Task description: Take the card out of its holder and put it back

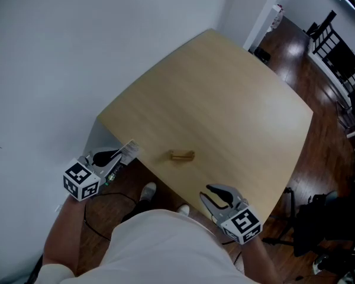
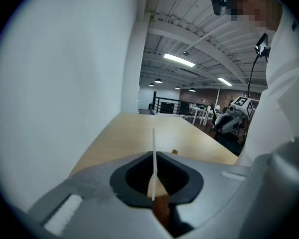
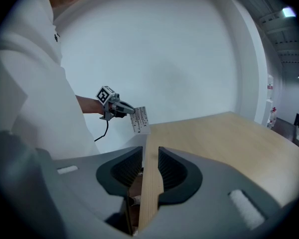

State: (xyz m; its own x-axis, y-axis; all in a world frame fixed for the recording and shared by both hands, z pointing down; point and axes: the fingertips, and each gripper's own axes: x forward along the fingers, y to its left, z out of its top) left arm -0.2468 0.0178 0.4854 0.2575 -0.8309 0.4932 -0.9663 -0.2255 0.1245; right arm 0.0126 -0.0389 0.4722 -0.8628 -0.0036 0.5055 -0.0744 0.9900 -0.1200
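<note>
- Left gripper [image 1: 119, 156]: sitting in the lower left of the head view, just off the near left corner of the table [image 1: 225, 93]. Its jaws are closing tight on the card.
- Card [image 1: 130, 150]: white with dark print, riding clear of its holder and sticking out of the left gripper's jaws over the table corner. In the left gripper view it is showing edge-on as a thin upright white line [image 2: 153, 156] pinched between the jaws. In the right gripper view it is appearing left of centre [image 3: 139, 119], face towards the camera.
- Holder [image 1: 181, 155]: a small wooden block, lying on the tabletop at lower centre of the head view, between the two grippers and apart from both. Nothing is standing in it.
- Right gripper [image 1: 213, 195]: sitting in the lower right of the head view, at the table's near edge. Its jaws are standing slightly apart and gripping nothing. The table's pale wood edge [image 3: 148, 183] is showing through the narrow gap.
- Person's white shirt [image 1: 160, 247]: filling the bottom centre of the head view.
</note>
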